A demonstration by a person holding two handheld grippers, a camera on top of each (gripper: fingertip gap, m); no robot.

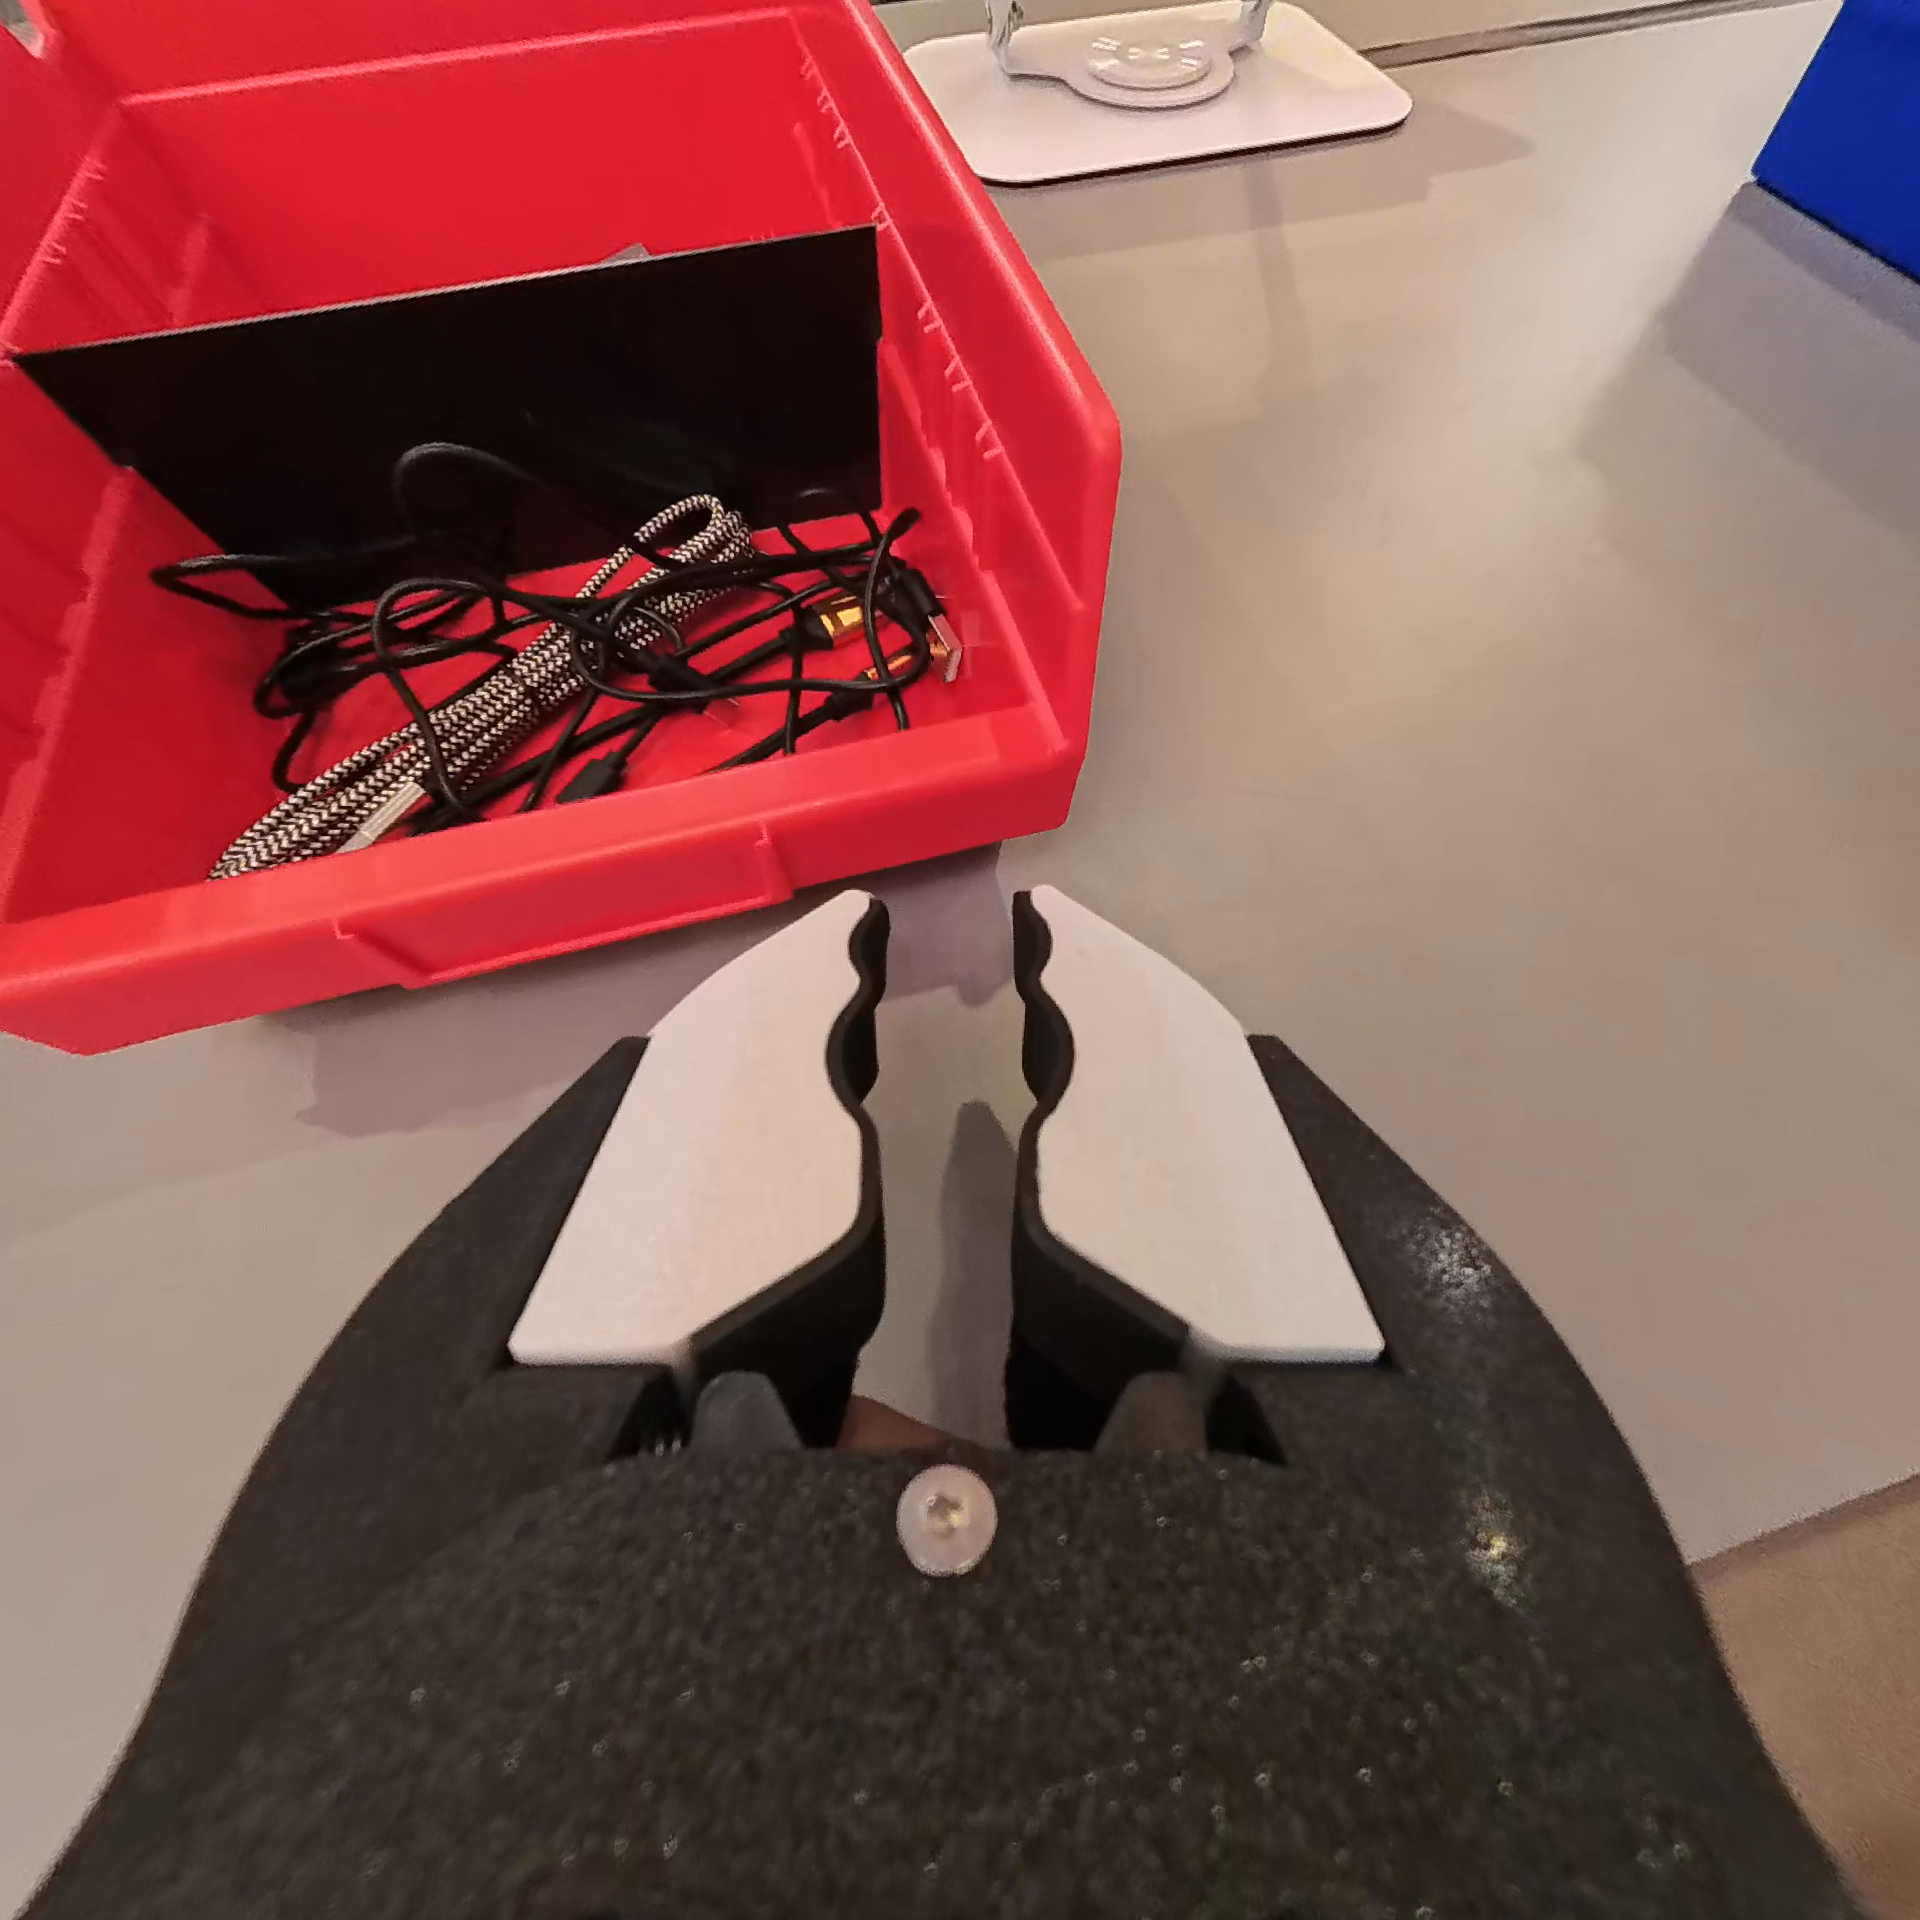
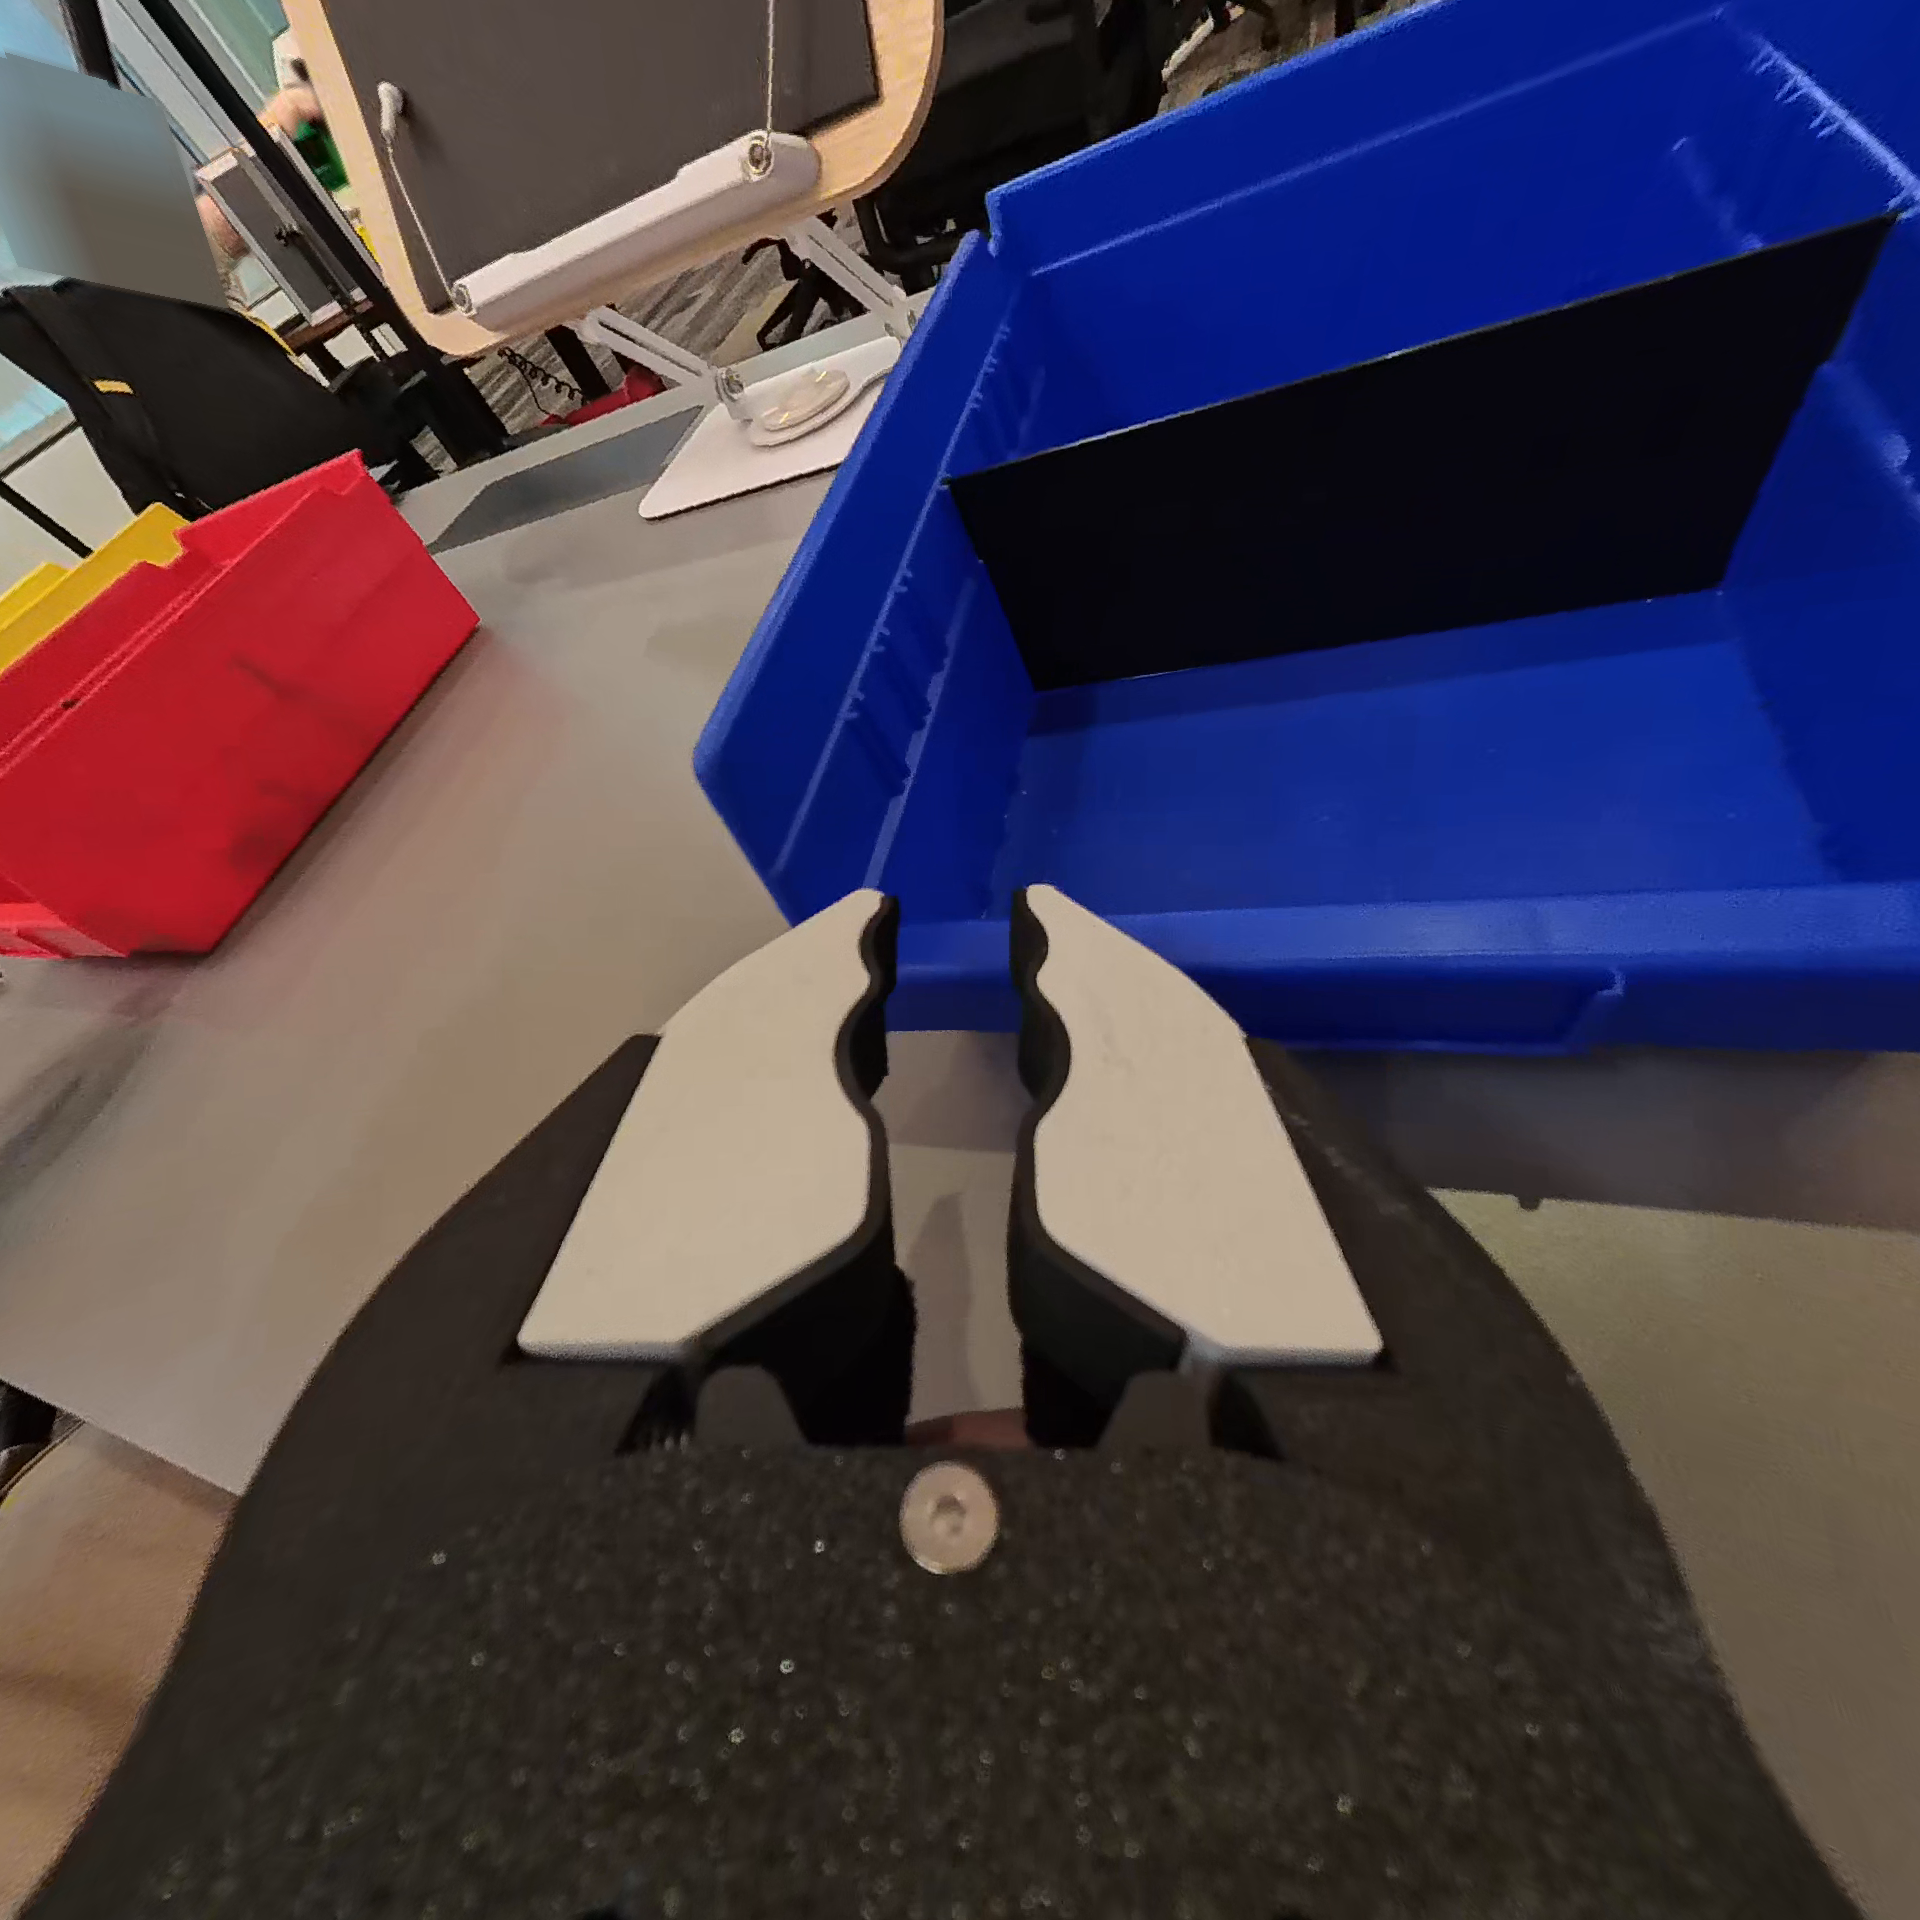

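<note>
red bin (image 1: pixel 1049 457) — cables (image 1: pixel 582 644)

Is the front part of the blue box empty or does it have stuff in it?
Empty. In the blue box, the front part before the black divider shows only bare blue floor. Behind the divider, the floor is hidden.

1. Grey tabletop (image 2: pixel 436 1039), smooth, with soft reflections.
2. White flat stand base (image 1: pixel 1195 114) at the table's far edge.
3. Behind: wood-rimmed dark panel (image 2: pixel 623 114), black chair (image 2: pixel 177 395), patterned carpet floor (image 2: pixel 717 301).
</note>
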